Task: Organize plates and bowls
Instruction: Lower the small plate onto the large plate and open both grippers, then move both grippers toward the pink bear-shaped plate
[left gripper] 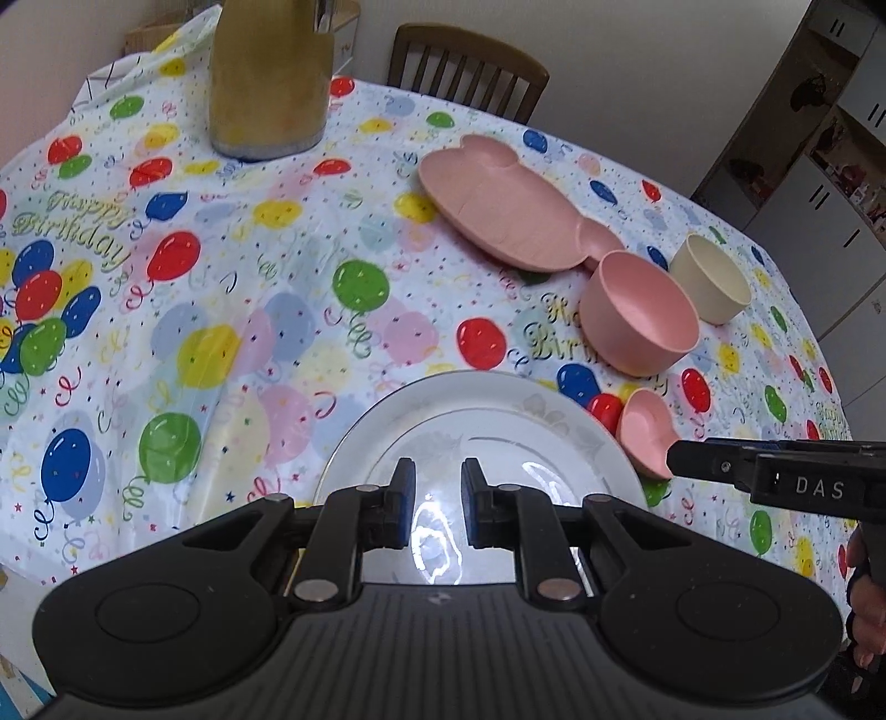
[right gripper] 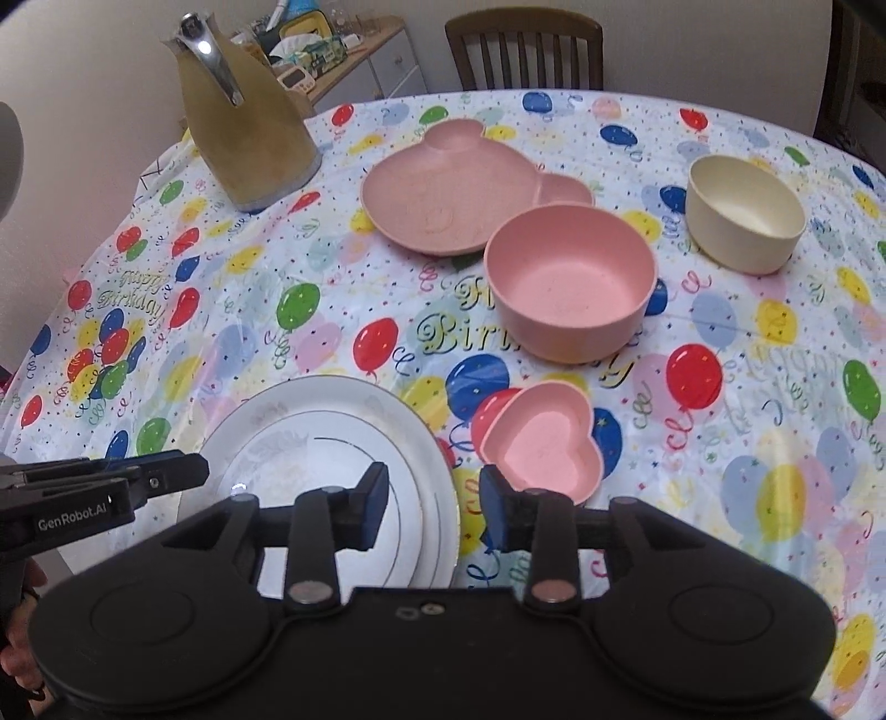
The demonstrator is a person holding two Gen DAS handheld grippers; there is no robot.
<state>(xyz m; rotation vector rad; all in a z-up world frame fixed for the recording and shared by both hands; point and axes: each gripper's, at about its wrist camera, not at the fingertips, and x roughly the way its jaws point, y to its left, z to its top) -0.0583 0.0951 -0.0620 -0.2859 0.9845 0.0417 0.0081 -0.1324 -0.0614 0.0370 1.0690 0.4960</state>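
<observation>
A white plate with a silver rim lies at the table's near edge. My left gripper is open and empty above its near part. A small pink heart-shaped dish sits right of the plate. My right gripper is open and empty between plate and heart dish. Farther back stand a round pink bowl, a pink bear-shaped plate and a cream bowl.
A tall tan thermos jug stands at the back left of the table with the balloon tablecloth. A wooden chair is behind the table. Cabinets stand at the right.
</observation>
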